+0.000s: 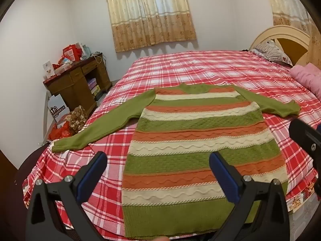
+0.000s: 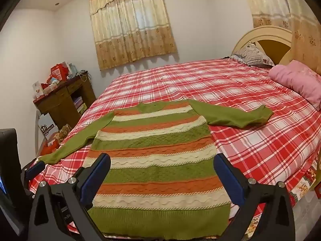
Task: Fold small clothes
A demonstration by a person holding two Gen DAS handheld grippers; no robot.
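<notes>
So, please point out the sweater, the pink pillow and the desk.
sweater (image 1: 200,140), left wrist view, middle of the striped body
pink pillow (image 2: 297,80), right wrist view, its top
desk (image 1: 76,84), left wrist view, wooden front

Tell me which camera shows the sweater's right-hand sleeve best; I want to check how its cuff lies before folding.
The right wrist view: the right-hand sleeve lies whole and unobstructed on the plaid bedspread, its cuff end doubled over. In the left wrist view the same sleeve sits nearer the frame's edge, with the right tongs close beside the cuff.
</notes>
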